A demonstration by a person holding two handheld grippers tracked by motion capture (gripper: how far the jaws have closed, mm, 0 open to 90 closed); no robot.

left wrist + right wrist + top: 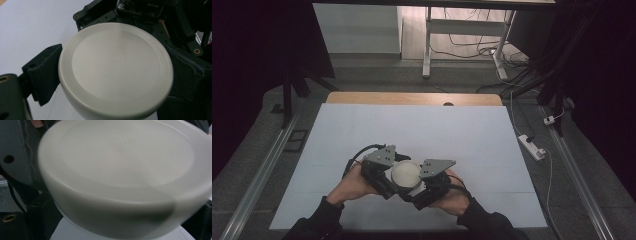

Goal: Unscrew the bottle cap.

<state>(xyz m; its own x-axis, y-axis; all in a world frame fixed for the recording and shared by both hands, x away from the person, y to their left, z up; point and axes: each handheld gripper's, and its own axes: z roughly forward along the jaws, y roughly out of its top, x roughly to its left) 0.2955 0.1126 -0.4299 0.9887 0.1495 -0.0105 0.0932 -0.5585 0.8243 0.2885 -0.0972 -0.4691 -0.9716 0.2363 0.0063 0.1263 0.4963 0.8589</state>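
Jaws of the left gripper (pixel 384 172) stand apart on either side of a round white lid (pixel 405 172), and in the left gripper view the lid (pixel 115 68) sits between them: one black jaw presses its rim at the left, the other lies against its rim at the right. So this gripper is closed on the lid, open only as wide as the lid itself.

The right gripper (pixel 428 181) comes in from the other side of the same lid. In the right gripper view the lid (pixel 120 177) is blurred and very close; a dark jaw lies against its left edge, and the other jaw is out of sight, so I cannot tell whether this gripper truly clamps it.

From the high view the lid sits between the two grippers, its flat top facing up, with a white body under it in the gripper views. Whether it rests on the table or is held just above it I cannot tell.

Both hands, left hand (pixel 353 184) and right hand (pixel 454 199), hold the grippers near the front edge of the white table (pixel 412 130), around its middle. Dark sleeves come in from the bottom. Beyond the table lies grey floor with a power strip (pixel 532 146) and loose cables at the right.
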